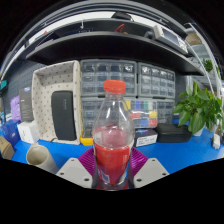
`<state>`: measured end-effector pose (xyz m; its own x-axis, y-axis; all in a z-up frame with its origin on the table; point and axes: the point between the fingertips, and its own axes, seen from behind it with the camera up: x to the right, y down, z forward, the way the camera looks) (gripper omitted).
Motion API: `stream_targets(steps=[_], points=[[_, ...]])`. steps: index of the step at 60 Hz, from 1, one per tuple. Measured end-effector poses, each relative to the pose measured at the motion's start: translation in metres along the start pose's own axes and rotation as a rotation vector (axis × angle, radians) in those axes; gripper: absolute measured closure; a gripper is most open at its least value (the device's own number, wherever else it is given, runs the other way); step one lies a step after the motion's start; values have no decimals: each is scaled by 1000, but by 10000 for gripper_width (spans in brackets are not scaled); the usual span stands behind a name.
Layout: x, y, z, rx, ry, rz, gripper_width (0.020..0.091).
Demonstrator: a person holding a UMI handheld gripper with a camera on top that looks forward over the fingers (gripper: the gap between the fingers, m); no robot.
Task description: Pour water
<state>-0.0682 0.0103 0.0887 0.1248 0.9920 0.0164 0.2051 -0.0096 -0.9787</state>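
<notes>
Gripper view: one bottle (113,135) within the claw's (112,170) grip.

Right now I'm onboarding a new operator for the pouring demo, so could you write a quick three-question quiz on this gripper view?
1. True or false: the bottle wears a red cap.
2. Multiple choice: where is the bottle relative to the gripper? A) far beyond it, on the shelf B) between the jaws, upright C) lying flat on the blue table.
3. Short answer: which side of the bottle, as this view shows it, has the green plant?

Key: 1 true. 2 B. 3 the right-hand side, by the drawer cabinet.
</notes>
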Motion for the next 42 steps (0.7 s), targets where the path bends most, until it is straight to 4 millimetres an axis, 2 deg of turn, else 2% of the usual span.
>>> stream_targets(steps=[9, 10, 13, 16, 23, 28, 35, 38, 42], points=[[-2, 1, 1, -23, -7, -10, 565], [-2, 3, 0, -35, -9, -16, 549], [-1, 16, -2, -89, -9, -30, 437], [-1, 26, -7, -125, -12, -46, 402], [-3, 48, -25, -174, -15, -67, 399], [2, 63, -47, -211, 10, -73, 400], [0, 81, -80, -264, 30, -42, 401], [-2, 82, -95, -282, 33, -43, 402], [-10, 73, -113, -286, 29, -54, 402]])
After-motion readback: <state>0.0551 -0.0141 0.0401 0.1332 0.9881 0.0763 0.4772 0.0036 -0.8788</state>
